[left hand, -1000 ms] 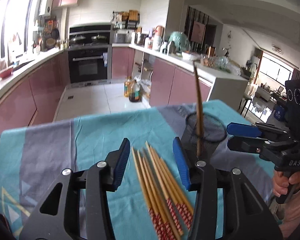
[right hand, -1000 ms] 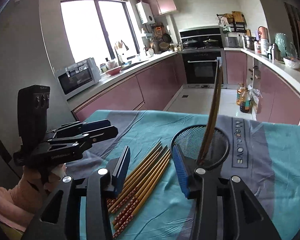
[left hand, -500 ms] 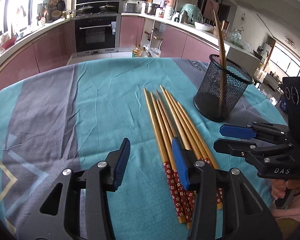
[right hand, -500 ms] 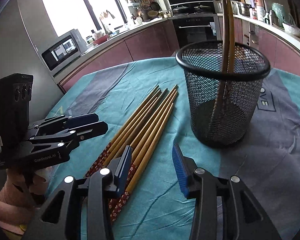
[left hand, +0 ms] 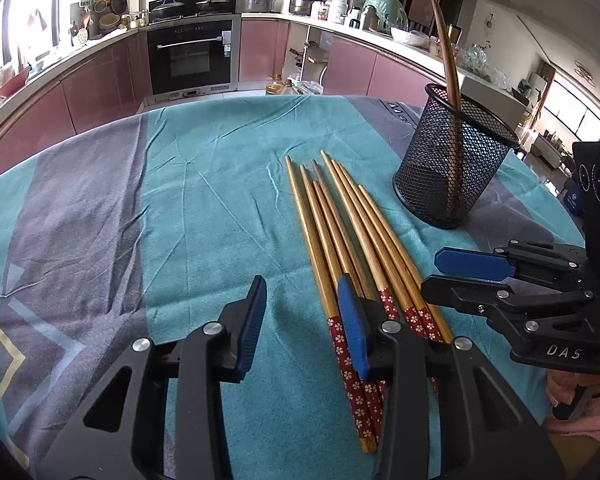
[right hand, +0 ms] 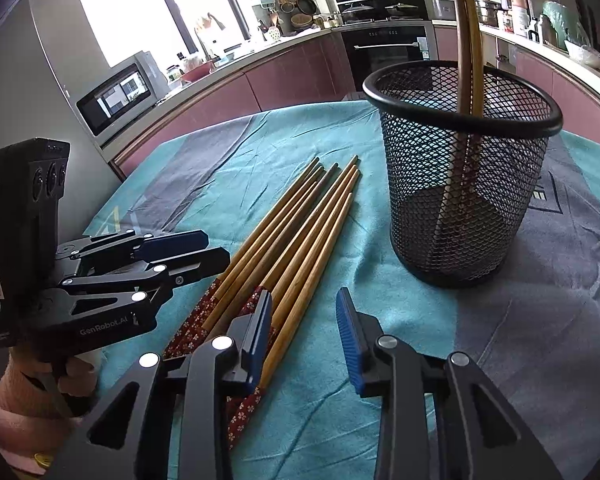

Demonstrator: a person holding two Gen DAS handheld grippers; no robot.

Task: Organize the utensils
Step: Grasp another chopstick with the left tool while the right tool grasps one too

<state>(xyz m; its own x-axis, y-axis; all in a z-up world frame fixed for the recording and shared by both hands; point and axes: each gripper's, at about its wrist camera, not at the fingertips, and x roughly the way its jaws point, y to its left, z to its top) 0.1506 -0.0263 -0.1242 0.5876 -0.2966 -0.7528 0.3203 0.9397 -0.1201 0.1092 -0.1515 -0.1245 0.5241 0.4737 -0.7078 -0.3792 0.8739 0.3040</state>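
**Both grippers down at the chopstick pile**

Dropped lower since a second ago: left gripper (left hand: 302, 320) and right gripper (right hand: 304, 326), both spread, empty. Loose chopsticks (left hand: 340, 236) fan toward 12 o'clock; mesh holder (left hand: 454, 168) at 1 o'clock holds seemingly two, leaning on the rim.

loose chopsticks (left hand: 342, 236) lie beside the upright mesh holder (left hand: 452, 168) holding two.
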